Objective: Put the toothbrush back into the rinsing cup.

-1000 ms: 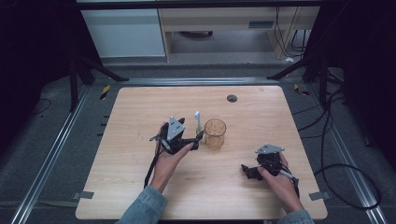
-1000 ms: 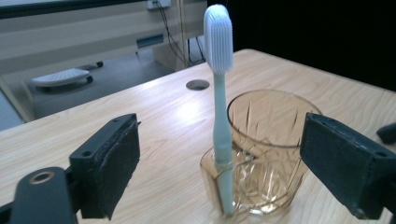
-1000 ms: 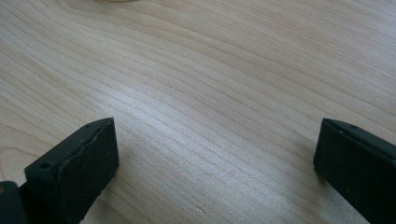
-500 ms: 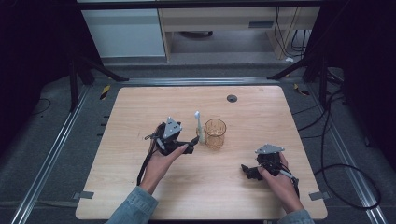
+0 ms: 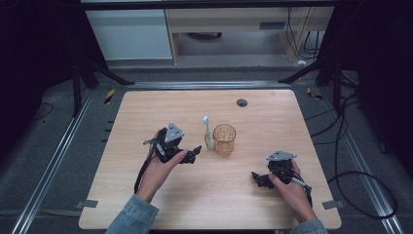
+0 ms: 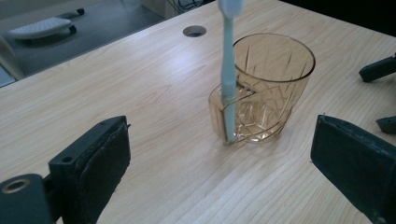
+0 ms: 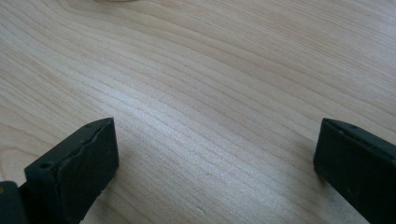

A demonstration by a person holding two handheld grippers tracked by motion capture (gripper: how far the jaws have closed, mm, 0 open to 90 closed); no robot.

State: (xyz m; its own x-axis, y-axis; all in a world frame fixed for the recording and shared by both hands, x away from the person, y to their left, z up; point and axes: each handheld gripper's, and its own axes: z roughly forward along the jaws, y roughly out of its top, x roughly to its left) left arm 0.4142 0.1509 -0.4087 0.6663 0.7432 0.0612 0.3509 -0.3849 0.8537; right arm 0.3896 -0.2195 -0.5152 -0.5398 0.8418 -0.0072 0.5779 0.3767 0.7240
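Item: toothbrush (image 6: 228,70), pale blue-green, bristle head up, standing near-upright in a small side pocket on the outside of an amber glass cup (image 6: 268,88). Location: near the middle of the worktop (image 5: 146,117), well in from every edge; a dark round grommet (image 5: 242,102) lies toward the far edge.

Left gripper (image 5: 195,152): just beside the cup, on its left; jaws have just been opening, now wide, nothing between them.

Right gripper (image 5: 258,179): low over bare wood toward the near right corner; jaws wide, empty.

Risks: the brush looks top-heavy, and its seating in the pocket is hard to judge through the glass. A brush of the left jaws against the handle could tip it out or slide the cup.
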